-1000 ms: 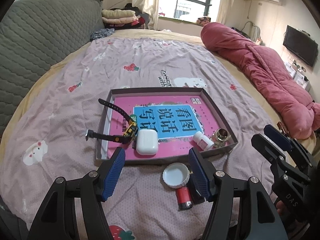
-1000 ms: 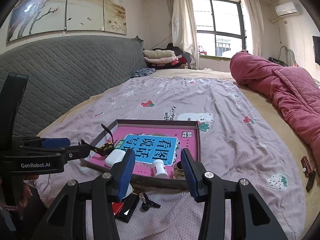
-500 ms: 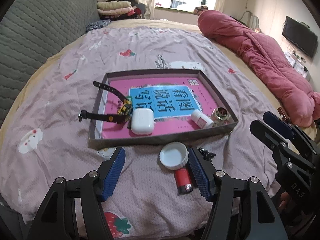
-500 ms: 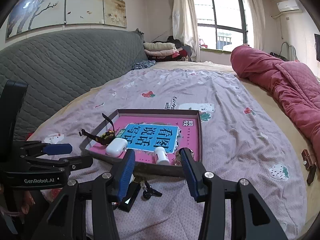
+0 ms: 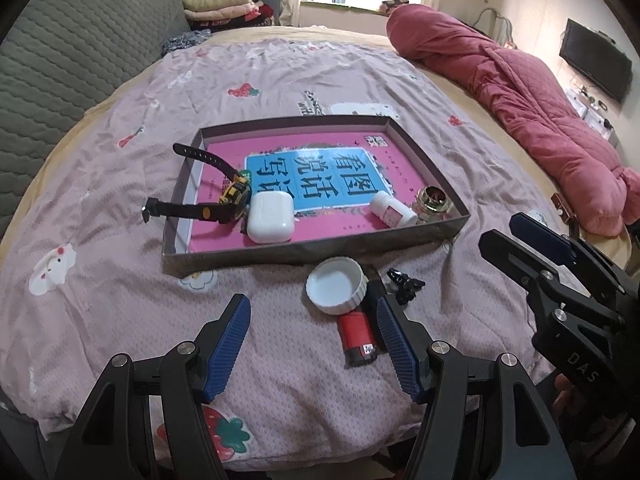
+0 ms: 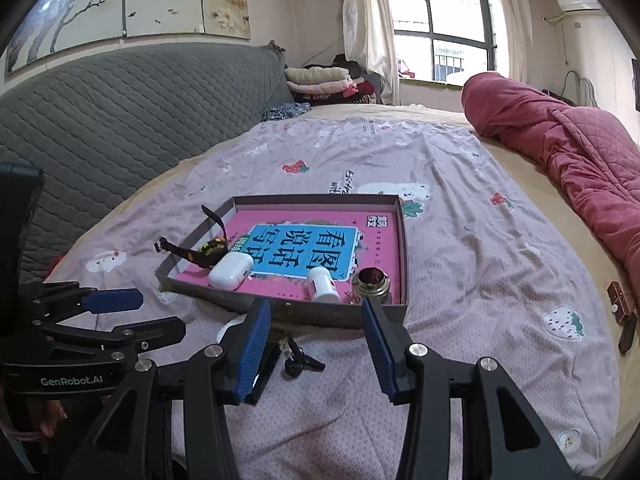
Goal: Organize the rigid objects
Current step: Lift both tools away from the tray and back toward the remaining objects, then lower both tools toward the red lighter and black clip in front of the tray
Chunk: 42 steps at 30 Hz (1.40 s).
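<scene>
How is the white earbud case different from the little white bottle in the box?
The smooth white earbud case is a rounded, flattish block, while the small white pill bottle is a slim cylinder lying on its side. The case is bigger and plain; the bottle carries a pinkish label. The case lies beside the black wristwatch, the bottle beside the glass jar. Both lie inside the shallow brown box.

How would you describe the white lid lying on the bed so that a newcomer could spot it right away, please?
Find the shallow box with the pink book on the bed, then look at the bedspread just outside its near wall. The white lid lies there open side up, partly on a red lighter, beside a black clip. It is the only round, ribbed, white thing outside the box.
</scene>
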Each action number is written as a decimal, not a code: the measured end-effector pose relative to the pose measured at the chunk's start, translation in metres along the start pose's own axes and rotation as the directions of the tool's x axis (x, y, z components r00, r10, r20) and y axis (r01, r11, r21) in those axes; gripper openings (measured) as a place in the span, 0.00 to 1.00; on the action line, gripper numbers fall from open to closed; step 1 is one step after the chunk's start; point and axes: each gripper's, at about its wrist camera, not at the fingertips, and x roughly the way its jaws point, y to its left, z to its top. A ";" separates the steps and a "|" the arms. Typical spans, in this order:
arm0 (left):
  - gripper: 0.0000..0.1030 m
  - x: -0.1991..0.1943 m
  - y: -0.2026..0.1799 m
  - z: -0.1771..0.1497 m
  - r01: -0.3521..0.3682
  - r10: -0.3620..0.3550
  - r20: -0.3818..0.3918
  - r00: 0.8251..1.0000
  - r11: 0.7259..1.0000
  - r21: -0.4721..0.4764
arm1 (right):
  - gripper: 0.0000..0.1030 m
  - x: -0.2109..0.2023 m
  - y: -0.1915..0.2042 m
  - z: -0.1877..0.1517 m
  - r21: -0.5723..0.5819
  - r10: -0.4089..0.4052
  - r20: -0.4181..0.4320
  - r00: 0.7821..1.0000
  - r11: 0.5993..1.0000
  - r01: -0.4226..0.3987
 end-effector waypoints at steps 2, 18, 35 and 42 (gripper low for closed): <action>0.65 0.000 0.000 -0.002 0.002 -0.002 -0.003 1.000 1.000 0.001 | 0.46 0.002 0.000 -0.001 -0.004 -0.004 -0.008 1.000 1.000 0.004; 0.65 0.003 -0.002 -0.008 0.007 -0.007 -0.033 0.999 1.000 0.004 | 0.46 0.001 0.003 -0.008 -0.012 0.006 -0.040 0.999 1.000 -0.006; 0.65 0.016 -0.010 -0.031 0.031 -0.029 -0.113 0.993 0.999 0.017 | 0.46 0.010 0.009 -0.021 -0.040 -0.003 -0.130 0.992 0.999 -0.002; 0.65 0.020 -0.012 -0.034 0.036 -0.033 -0.136 0.990 0.999 0.016 | 0.46 0.013 0.011 -0.027 -0.053 -0.008 -0.166 0.986 0.999 -0.001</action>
